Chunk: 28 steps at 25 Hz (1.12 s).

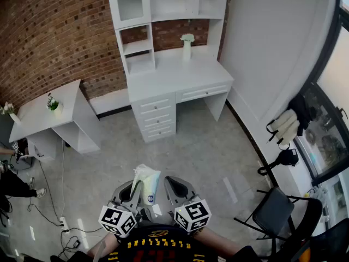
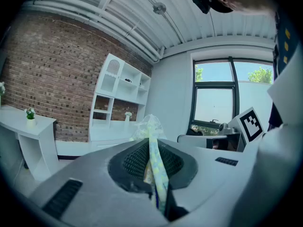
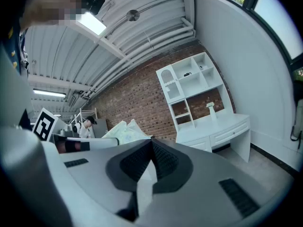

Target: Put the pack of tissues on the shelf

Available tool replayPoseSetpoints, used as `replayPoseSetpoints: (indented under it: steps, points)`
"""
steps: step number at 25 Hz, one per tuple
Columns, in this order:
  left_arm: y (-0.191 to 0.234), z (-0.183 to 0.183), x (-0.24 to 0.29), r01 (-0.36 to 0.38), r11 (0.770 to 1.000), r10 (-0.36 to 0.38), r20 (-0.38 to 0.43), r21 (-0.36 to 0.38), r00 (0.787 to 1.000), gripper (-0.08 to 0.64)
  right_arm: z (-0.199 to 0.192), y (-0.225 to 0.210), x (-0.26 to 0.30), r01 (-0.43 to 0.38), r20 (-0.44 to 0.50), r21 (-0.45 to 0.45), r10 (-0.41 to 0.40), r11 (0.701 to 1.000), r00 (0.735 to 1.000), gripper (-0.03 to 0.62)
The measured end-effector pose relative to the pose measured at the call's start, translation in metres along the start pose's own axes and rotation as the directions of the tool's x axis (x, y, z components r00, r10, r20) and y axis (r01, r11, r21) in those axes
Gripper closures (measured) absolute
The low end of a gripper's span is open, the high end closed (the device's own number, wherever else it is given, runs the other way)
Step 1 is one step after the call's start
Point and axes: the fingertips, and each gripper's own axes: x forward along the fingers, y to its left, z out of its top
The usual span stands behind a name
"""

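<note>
The pack of tissues (image 1: 146,182) is a pale, soft plastic pack with a green and blue print. My left gripper (image 1: 136,189) is shut on its lower edge, and the pack stands up between the pads (image 2: 152,148). In the right gripper view the pack (image 3: 122,131) shows to the left. My right gripper (image 1: 177,189) is level beside it, its jaws (image 3: 150,145) shut with nothing between them. The white shelf unit (image 1: 163,4) stands on a white desk (image 1: 180,75) against the brick wall, far ahead across the floor. The shelf (image 2: 120,93) shows in both gripper views (image 3: 189,86).
A white vase (image 1: 187,45) stands on the desk. A small white side table (image 1: 52,113) with a plant is at the left. A black folding chair (image 1: 275,212) is at the right, by the window. Cables (image 1: 60,222) and a person's legs (image 1: 13,183) are at the left edge.
</note>
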Motion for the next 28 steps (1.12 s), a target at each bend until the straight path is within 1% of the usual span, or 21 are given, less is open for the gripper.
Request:
replayPoseSetpoints:
  steps: [7,13,19,24,28]
  points:
    - [-0.023,-0.004,-0.013,-0.013,1.0,0.013,0.005,0.005,1.0,0.538,-0.001,0.006,-0.024,-0.022,0.003,-0.01,0.022,1.0,1.0,0.594]
    - [-0.041,-0.005,-0.02,-0.025,1.0,0.025,0.014,0.016,1.0,0.538,-0.008,0.0,-0.04,-0.03,0.008,0.049,0.03,0.998,1.0,0.594]
    - [-0.042,-0.011,-0.02,-0.038,0.999,0.038,-0.006,0.018,0.999,0.538,-0.014,-0.002,-0.042,-0.029,-0.004,0.065,0.03,0.997,1.0,0.594]
    - [-0.044,-0.01,-0.007,-0.02,1.0,0.021,-0.011,0.02,1.0,0.538,-0.018,-0.017,-0.04,0.005,-0.017,0.086,-0.003,0.996,1.0,0.594]
    - [-0.033,-0.012,0.0,-0.022,1.0,0.022,-0.027,0.008,0.999,0.538,-0.02,-0.021,-0.029,0.017,-0.035,0.102,-0.013,0.995,0.999,0.594]
